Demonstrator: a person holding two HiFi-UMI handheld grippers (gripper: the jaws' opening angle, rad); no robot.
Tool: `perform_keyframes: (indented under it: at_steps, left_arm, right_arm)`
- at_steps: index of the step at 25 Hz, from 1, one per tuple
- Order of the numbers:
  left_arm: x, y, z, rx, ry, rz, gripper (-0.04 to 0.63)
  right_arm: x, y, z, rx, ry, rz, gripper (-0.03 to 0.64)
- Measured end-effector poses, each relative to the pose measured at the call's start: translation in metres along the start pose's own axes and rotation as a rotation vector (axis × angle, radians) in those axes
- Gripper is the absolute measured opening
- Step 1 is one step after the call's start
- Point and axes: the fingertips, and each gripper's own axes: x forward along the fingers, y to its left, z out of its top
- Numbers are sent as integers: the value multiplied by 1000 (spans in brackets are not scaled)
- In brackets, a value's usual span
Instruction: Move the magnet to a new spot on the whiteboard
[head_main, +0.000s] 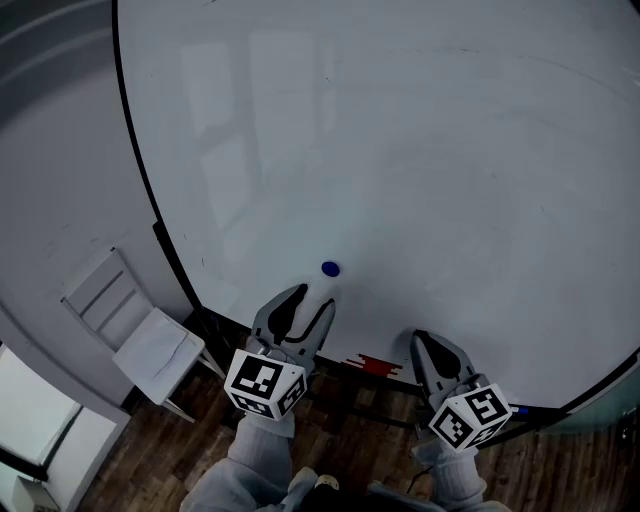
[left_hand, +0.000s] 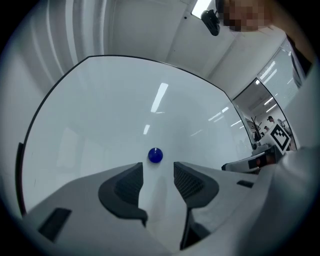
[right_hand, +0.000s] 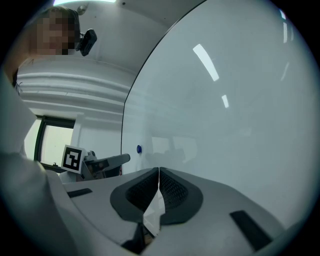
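Sitting low on the whiteboard (head_main: 420, 150), just below the middle of the head view, the small blue magnet (head_main: 330, 268) lies a little beyond the tips of the left gripper (head_main: 316, 293). In the left gripper view it shows at centre frame, directly above the gap between the spread fingers (left_hand: 127, 182), which touch nothing. The line looks good; only the reach is short. The step in hand appears to be the approach for the grasp. To do it well, the person should probably push the left gripper straight along its present line until the magnet sits between the pads, keeping the tips close to the board without scraping it. The fingers should close only once the magnet is centred. So small and round a magnet may slip from a shallow pinch, so a grip at its widest part seems wise, then a tilt to break the pull. The right gripper (head_main: 418, 340), at the lower right of the head view, has its fingers (right_hand: 172, 190) pressed together on nothing and is well apart from the magnet.
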Motion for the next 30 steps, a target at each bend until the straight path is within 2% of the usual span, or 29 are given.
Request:
perform_keyframes:
  at_steps: [5, 10, 20, 25, 30]
  left_arm:
    - [15, -5, 15, 63, -9, 8, 187]
    - [25, -5, 23, 93, -20, 29, 187]
    - [39, 5, 17, 205, 17, 175, 187]
    - [39, 5, 16, 188, 5, 178, 183]
    - [41, 2, 16, 212, 14, 163, 158]
  right_arm:
    - [6, -1, 11, -36, -15, -3, 29]
    - [7, 2, 16, -57, -24, 2, 29]
    - [5, -4, 12, -53, -19, -18, 29]
    - [3, -6, 10, -55, -13, -20, 29]
    - [1, -7, 8, -48, -9, -26, 29]
